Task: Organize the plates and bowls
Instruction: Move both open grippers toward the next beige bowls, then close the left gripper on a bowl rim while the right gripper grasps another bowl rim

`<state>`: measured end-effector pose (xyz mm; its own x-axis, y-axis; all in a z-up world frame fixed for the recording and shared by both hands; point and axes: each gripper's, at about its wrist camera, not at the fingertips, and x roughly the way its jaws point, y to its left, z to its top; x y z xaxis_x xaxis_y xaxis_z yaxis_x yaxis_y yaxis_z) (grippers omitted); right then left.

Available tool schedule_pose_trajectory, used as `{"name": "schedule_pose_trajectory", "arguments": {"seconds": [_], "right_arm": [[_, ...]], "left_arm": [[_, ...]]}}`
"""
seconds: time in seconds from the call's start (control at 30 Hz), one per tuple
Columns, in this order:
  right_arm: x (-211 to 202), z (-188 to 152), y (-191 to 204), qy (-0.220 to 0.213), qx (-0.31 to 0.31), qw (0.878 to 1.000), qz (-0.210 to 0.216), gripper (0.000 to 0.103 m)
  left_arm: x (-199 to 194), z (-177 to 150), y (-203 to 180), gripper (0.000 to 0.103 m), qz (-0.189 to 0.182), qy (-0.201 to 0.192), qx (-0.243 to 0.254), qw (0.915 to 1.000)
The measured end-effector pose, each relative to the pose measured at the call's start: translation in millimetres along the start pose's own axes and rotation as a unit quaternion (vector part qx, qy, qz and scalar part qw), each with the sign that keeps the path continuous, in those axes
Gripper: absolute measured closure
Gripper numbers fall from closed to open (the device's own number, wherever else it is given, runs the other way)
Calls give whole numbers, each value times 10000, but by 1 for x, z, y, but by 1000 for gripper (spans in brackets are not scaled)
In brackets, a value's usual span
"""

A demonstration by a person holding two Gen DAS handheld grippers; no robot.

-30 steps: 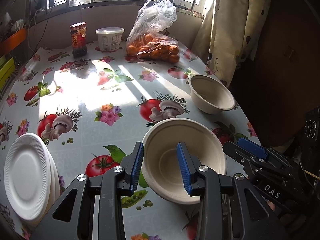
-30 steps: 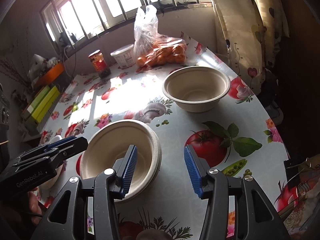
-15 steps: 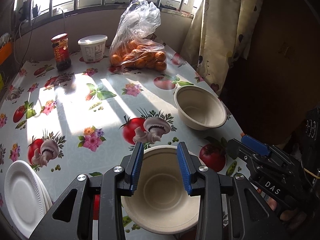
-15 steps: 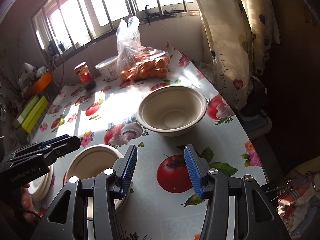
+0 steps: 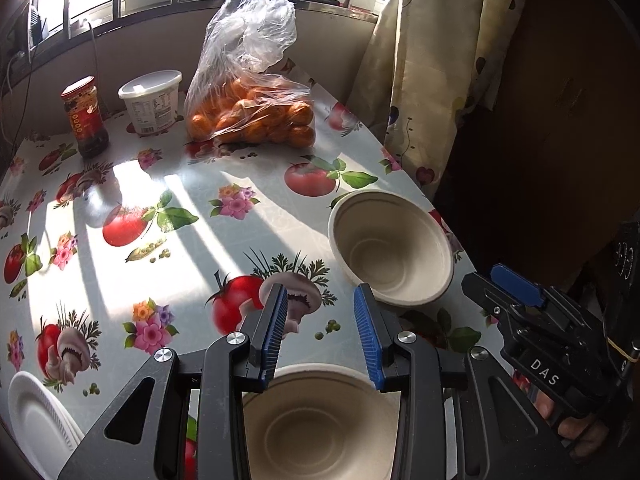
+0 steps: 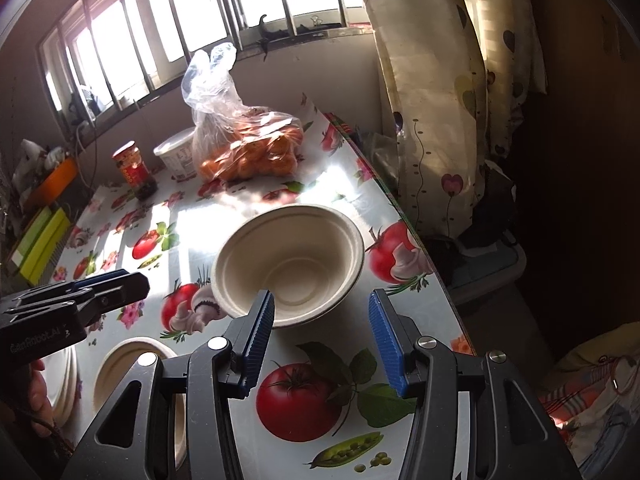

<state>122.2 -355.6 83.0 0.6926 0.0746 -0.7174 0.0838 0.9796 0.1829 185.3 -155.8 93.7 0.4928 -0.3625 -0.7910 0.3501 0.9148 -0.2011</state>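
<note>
A beige paper bowl (image 5: 390,250) stands near the table's right edge; it also shows in the right wrist view (image 6: 290,264). A second beige bowl (image 5: 320,424) lies below my left gripper (image 5: 322,308), which is open and empty above it. That bowl shows in the right wrist view (image 6: 120,368) at lower left. My right gripper (image 6: 322,312) is open and empty, just in front of the far bowl. A stack of white plates (image 5: 36,424) sits at the table's left edge, and shows in the right wrist view (image 6: 64,380).
A bag of oranges (image 5: 252,92), a white tub (image 5: 152,100) and a red-lidded jar (image 5: 84,116) stand at the back by the window. A curtain (image 5: 432,60) hangs beside the right table edge (image 6: 420,240). Green boxes (image 6: 38,244) lie at far left.
Both grippers have drawn back and risen. The near bowl now lies under my left gripper; my right gripper has swung from the near bowl toward the far bowl. Both stay open.
</note>
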Motion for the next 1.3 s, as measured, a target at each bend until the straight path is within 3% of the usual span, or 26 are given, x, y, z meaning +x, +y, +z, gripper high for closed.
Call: {"name": "schedule_pose_trajectory", "arguments": {"seconds": [0.53,0.97,1.3], "right_arm": [[39,18,-25,202,71,9998,27,55],[56,17,-24,360,68,9992,161,74],[59,17,-24,379,79,9991,172,80]], "left_arm": [[45,13,-6,67,-117,426,-282,9986],[59,17,-14,67,-163,507,-211,9984],[63,17,-16,82,-259,536,-236,9979]]}}
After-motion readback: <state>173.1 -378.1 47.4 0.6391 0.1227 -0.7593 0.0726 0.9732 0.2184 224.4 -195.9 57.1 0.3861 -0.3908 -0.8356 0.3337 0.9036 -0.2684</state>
